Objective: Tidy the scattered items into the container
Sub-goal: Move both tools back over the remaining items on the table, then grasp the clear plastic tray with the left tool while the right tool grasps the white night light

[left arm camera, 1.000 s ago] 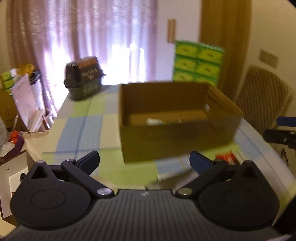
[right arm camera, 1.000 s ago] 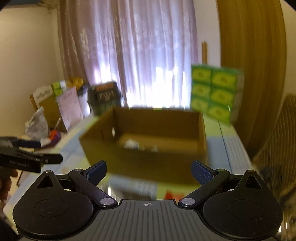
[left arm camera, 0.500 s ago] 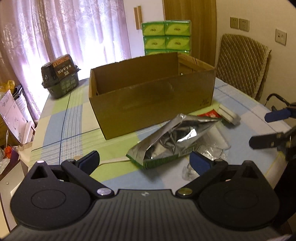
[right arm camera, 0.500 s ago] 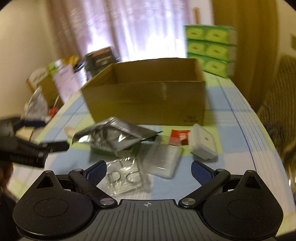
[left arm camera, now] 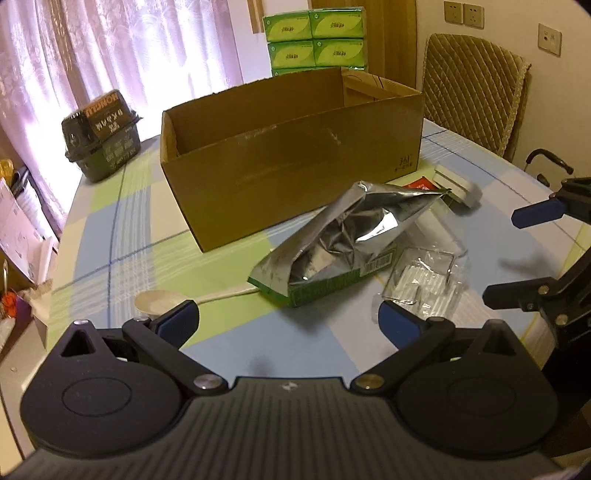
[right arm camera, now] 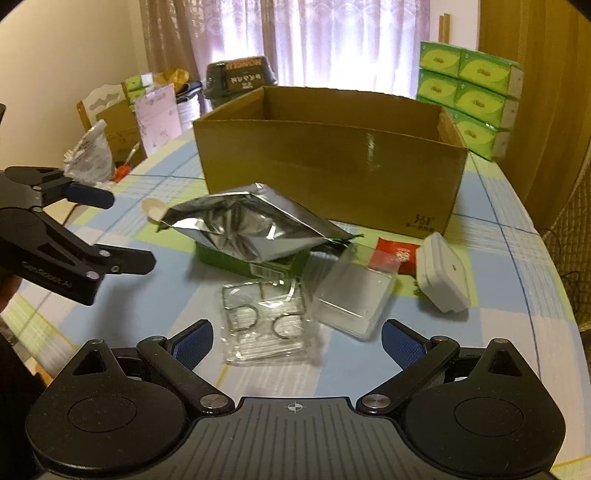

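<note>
I see bright daylight through sheer curtains [right arm camera: 354, 37] behind the checked table [left arm camera: 110, 236]. A quilted chair [left arm camera: 472, 88] stands by a cream wall [left arm camera: 498, 22] with sockets.

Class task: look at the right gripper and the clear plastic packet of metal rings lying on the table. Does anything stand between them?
Nothing visible does. The right gripper is open, and the clear plastic packet of metal rings lies just ahead of its fingertips on bare checked tablecloth.

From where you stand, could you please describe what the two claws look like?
Both match: the left claw and right claw are matte black, with blue textured pads, silver pivot screws and a ribbed housing bearing a small crosshair mark. White lettering shows on the left claw's side.
</note>
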`<state>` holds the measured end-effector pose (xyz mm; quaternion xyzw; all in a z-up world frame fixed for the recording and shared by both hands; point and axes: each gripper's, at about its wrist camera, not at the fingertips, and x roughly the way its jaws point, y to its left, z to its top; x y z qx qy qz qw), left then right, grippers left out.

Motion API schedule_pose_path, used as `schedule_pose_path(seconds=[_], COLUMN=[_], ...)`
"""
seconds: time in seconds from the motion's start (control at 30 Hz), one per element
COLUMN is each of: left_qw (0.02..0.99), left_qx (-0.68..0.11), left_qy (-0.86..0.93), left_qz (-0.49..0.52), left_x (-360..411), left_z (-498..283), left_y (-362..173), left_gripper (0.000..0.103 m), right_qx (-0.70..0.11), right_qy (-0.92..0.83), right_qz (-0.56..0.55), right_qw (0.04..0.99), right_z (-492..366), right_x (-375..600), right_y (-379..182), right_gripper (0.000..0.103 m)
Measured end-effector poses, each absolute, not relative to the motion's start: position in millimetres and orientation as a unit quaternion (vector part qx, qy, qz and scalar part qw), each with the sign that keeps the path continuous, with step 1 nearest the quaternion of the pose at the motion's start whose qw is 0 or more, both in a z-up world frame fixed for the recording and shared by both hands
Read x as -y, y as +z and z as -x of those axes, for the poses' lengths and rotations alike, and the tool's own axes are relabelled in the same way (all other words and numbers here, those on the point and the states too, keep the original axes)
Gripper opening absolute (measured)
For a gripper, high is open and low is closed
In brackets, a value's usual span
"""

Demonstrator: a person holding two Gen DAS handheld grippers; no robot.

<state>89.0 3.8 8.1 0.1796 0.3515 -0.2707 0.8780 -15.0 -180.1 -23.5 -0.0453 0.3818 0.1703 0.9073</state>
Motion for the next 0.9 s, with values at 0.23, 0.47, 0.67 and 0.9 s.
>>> schedule_pose_path(seconds=[0.23,0.47,0.67,0.9], left_qw=[0.874,0.869,0.870,0.870], left_qx=[-0.359,-0.362,-0.363,-0.369], left_qy=[-0.281,-0.299,-0.299,-0.296], left_qz=[-0.170,-0.155,-0.149,-0.139], left_x=[9,26,47,66], left_z=[-86,-78,-68,-69], left_y=[1,0,-8,-19], left_gripper=[0.101,0.101,0.101,0.101], right_qx=[-0.382,-0.378,-0.395,-0.411], right_qy=[0.124,0.075,0.063,0.067], right_qz=[0.037,0.016,-0.009,-0.044], right_qw=[0.915,0.923,0.916,0.908], right_z=[8,-19,-42,-68], right_x=[201,235,263,285], right_y=[-23,-17,-22,-36], right_gripper=[0.102,0.102,0.102,0.102])
